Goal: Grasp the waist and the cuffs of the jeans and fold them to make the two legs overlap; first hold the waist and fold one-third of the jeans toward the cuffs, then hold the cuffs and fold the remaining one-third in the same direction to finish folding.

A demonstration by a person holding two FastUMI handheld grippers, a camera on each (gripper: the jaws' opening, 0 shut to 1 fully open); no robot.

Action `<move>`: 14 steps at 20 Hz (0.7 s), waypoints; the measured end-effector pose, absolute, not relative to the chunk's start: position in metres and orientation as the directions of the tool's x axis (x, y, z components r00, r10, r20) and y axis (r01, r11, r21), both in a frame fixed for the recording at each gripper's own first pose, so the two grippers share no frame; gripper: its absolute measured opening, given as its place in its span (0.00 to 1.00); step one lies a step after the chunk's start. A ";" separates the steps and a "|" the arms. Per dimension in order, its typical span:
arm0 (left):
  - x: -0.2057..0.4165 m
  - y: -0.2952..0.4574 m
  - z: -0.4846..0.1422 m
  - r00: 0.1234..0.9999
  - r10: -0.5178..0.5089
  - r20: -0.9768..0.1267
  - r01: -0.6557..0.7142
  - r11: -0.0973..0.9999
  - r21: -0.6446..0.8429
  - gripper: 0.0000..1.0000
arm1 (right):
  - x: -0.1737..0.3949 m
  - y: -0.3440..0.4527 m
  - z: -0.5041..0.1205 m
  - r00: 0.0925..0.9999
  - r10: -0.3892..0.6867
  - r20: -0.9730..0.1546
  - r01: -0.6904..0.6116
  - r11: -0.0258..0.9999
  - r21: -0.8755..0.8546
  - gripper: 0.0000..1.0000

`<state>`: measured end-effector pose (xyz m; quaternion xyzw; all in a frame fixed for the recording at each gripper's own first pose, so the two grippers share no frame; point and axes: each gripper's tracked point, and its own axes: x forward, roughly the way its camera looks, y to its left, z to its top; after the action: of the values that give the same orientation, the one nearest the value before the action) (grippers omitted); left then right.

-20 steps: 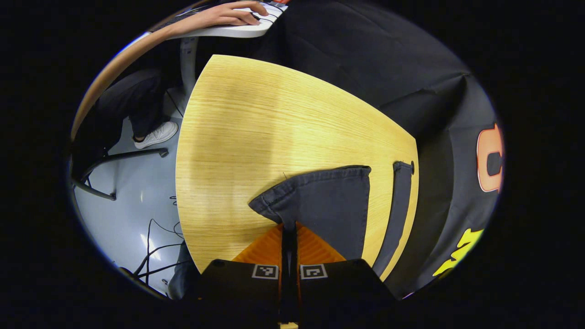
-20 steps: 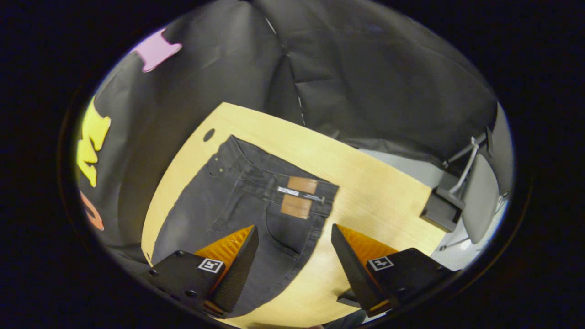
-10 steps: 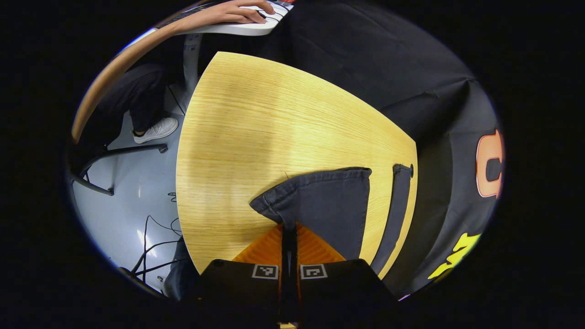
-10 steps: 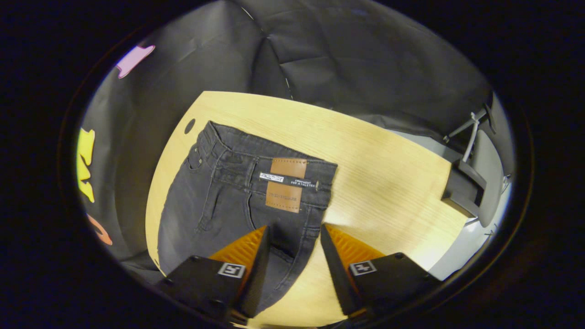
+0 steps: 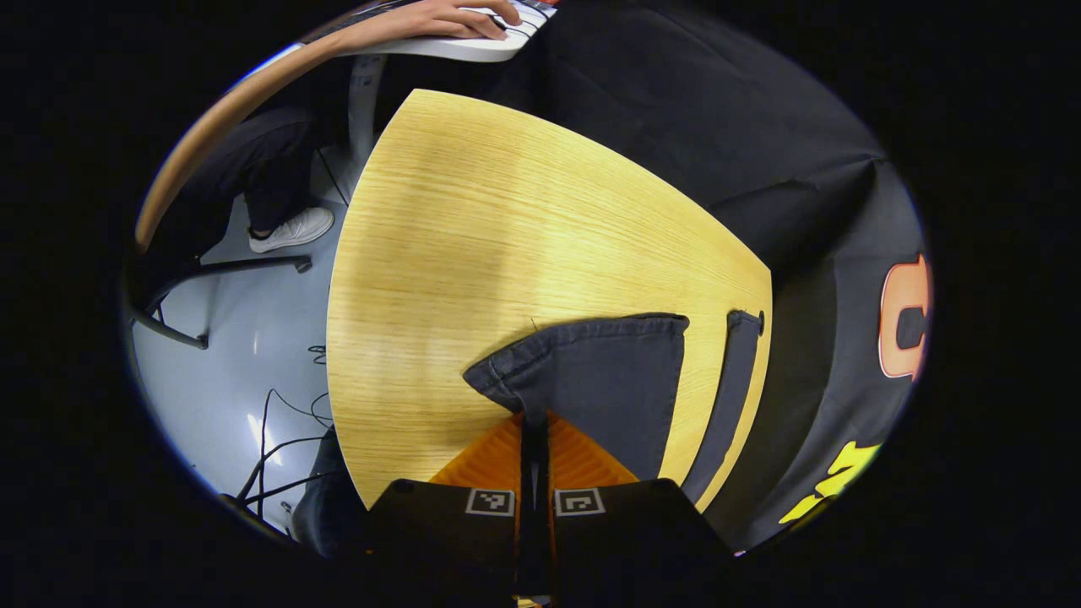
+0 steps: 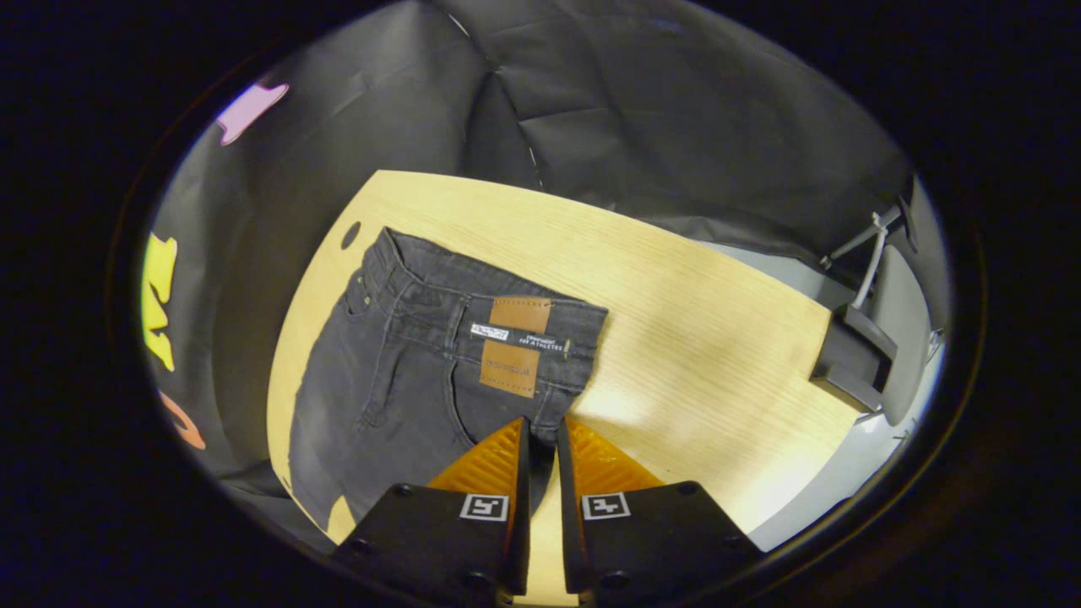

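Observation:
Dark grey jeans lie flat on a light wooden table (image 5: 473,236). In the left gripper view the near leg's cuff (image 5: 600,371) lifts slightly off the wood, and my left gripper (image 5: 534,420) is shut on its hem. The far leg (image 5: 733,388) runs along the table's right edge. In the right gripper view the waist (image 6: 473,304), with a brown patch (image 6: 513,342), lies ahead. My right gripper (image 6: 540,426) is shut on the jeans' near edge just below the waistband, with dark denim between its fingers (image 6: 494,460).
A person sits at a white desk beyond the table, one hand (image 5: 456,17) on a keyboard, a white shoe (image 5: 291,230) on the floor. Cables (image 5: 274,422) trail over the grey floor. A grey chair (image 6: 878,346) stands past the table's right end. A hole (image 6: 349,235) marks the table corner.
My right gripper went from wide open to shut on the jeans' near edge below the waist, sliding closer to it. The left gripper stayed shut on the cuff and hardly moved.

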<state>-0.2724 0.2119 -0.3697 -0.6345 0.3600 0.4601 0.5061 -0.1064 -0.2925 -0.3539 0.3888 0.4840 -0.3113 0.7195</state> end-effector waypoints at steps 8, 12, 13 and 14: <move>-0.224 0.230 -0.328 0.413 -0.013 -0.911 -0.857 -0.346 -0.383 0.03 | -0.059 -0.284 -0.289 0.530 -0.002 -0.848 0.763 0.437 0.476 0.17; -0.165 0.250 -0.291 0.492 0.007 -0.870 -0.820 -0.332 -0.466 0.04 | -0.009 -0.274 -0.250 0.630 0.023 -0.776 0.690 0.441 0.574 0.17; -0.148 0.256 -0.285 0.512 0.009 -0.859 -0.812 -0.321 -0.487 0.04 | 0.006 -0.273 -0.243 0.651 0.030 -0.758 0.672 0.440 0.595 0.17; -0.129 0.262 -0.284 0.523 0.005 -0.852 -0.810 -0.310 -0.498 0.04 | 0.019 -0.271 -0.237 0.668 0.036 -0.743 0.658 0.439 0.612 0.17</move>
<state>-0.1290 0.2623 -0.2837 -0.7056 0.2851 0.3966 0.5133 0.0193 -0.2710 -0.2369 0.4897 0.3539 -0.2016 0.7709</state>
